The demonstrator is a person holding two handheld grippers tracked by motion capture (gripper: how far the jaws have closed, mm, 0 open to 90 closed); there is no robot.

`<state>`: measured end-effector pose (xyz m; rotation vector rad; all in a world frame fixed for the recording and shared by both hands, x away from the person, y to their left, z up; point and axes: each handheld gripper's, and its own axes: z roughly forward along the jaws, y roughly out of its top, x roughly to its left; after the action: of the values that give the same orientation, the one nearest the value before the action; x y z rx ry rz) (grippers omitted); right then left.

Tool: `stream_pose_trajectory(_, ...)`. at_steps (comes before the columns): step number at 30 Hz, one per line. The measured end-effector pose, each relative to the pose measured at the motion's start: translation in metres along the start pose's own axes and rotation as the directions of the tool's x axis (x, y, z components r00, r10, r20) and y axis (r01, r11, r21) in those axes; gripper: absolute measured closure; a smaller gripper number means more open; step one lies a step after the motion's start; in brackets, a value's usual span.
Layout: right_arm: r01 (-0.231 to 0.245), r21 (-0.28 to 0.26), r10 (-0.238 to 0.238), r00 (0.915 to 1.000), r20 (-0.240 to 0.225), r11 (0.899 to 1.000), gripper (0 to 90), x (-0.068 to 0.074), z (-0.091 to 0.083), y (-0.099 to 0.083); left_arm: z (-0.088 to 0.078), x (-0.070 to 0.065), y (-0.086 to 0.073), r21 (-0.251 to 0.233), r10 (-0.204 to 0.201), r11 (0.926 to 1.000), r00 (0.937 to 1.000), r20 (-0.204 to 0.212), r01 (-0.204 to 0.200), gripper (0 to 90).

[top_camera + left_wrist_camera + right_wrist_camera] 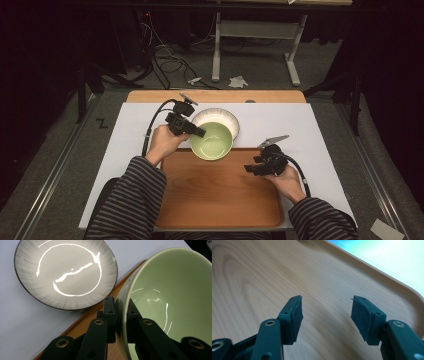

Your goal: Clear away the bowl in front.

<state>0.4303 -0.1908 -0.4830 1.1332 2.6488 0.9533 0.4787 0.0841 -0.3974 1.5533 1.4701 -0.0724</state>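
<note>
Left tongs pinch the near wall of a pale green bowl, one black jaw outside the glazed rim and one inside, pressed hard against the smooth ceramic. In the left gripper view the bowl is round and deep, glossy, tilted toward the camera, and sits at the far edge of a wooden tray. Just beyond it on the white desk lies a shallow round plate with a grey, streaked glaze and a dark rim. Right tongs hang spread wide over the tray's right part, holding nothing; in the right gripper view their flat, dark rubbery pads stand apart above the tray's grained, rounded-cornered surface with its raised lip.
</note>
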Motion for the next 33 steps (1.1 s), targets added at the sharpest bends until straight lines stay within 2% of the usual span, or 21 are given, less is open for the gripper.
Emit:
stream_pose_trajectory(14,-0.002,-0.003,0.002,1.0,0.0,1.0,43.8,0.0,0.0,0.0,-0.006,0.001,-0.014,0.012,0.008,0.9999,0.9999,0.015,-0.008,83.7)
stream_pose_trajectory(20,-0.014,0.0,0.014,0.9999,-0.003,1.0,43.8,0.0,-0.001,0.0,-0.008,0.001,-0.02,0.035,0.02,0.9992,0.9996,0.02,-0.021,83.7)
stream_pose_trajectory(22,-0.009,-0.003,0.009,1.0,-0.002,1.0,43.7,0.0,-0.001,0.0,-0.008,0.001,-0.022,0.029,0.01,0.9995,0.9997,0.021,-0.011,83.7)
stream_pose_trajectory(33,-0.013,0.0,0.013,0.9999,-0.002,1.0,43.7,0.0,-0.001,0.0,-0.01,0.003,-0.033,0.057,0.02,0.9982,0.9993,0.03,-0.022,83.7)
